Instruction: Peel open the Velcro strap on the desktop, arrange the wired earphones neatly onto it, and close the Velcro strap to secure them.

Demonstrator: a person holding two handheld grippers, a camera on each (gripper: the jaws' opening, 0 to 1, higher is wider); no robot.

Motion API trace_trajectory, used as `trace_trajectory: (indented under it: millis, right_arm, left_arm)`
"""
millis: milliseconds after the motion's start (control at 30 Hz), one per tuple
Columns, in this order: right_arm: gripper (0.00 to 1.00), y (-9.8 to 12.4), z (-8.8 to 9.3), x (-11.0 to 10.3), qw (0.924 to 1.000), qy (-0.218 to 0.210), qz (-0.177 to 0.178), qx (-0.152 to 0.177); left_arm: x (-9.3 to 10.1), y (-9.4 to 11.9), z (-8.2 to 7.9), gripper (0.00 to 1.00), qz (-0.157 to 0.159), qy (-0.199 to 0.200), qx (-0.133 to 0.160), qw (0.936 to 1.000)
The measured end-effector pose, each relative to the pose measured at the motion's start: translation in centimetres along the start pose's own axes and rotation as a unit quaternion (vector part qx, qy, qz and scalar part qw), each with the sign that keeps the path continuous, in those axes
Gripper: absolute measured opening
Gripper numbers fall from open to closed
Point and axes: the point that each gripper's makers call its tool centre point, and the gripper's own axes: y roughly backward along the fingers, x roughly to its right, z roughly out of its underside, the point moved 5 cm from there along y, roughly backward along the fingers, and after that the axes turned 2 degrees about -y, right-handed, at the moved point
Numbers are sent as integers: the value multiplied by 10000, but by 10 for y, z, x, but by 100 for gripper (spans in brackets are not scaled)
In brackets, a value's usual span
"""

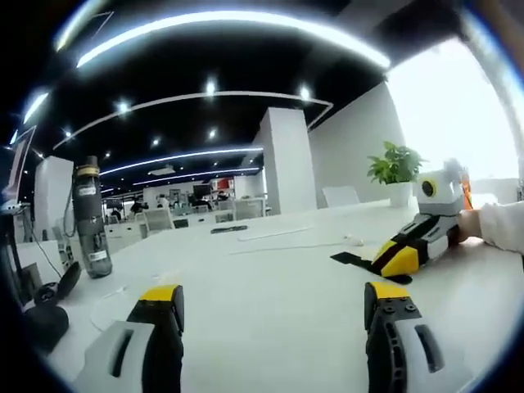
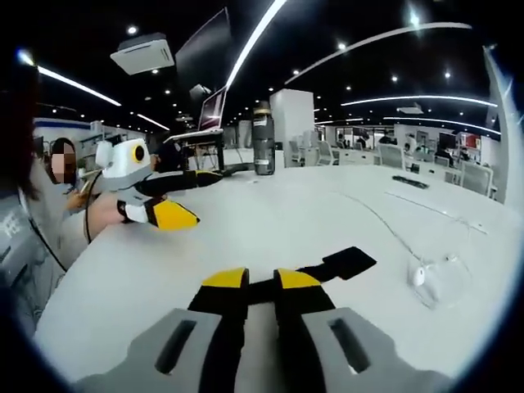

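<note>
White desk [image 1: 270,303]: my right gripper [image 2: 260,280] is clamped on the black Velcro strap [image 2: 344,264] to pin it; left gripper [image 1: 274,299] hangs apart, free to peel. Earphones [image 2: 434,278] wait nearby.

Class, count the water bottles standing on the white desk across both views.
1. The water bottle stands upright at the desk's far edge, left in the left gripper view, centre-back in the right gripper view. Others may be hidden.

A white desk [image 2: 270,221] carries a black Velcro strap [image 2: 344,264], white wired earphones [image 2: 430,274] with their thin cable trailing away, a dark drinking bottle [image 1: 88,217] standing upright and a flat dark object [image 1: 228,229] farther off
</note>
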Motion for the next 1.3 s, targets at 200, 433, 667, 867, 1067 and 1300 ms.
trace_trajectory:
  millis: [200,433,667,867,1067,1300]
  right_arm:
    - [21,5,-4,-7,9996,-217,-18,151]
    - [21,20,-16,-3,9958,-674,17,621]
    - [21,33,-20,17,9916,-814,455,901]
    - [21,35,-22,25,9894,-842,652,988]
    - [21,39,-25,28,9877,-900,647,1099]
    - [21,43,-29,35,9842,-964,801,1252]
  left_arm:
    - [13,-5,-5,92,472,34,67,9989]
    - [31,-7,-10,94,1076,-18,204,9940]
    - [19,-23,-21,93,1149,-465,148,9922]
    - [19,-46,-39,92,1274,-1231,103,9841]
    - [39,-68,-48,80,1955,-868,-114,9768]
    - [51,-88,-60,75,2283,-1315,-479,9635]
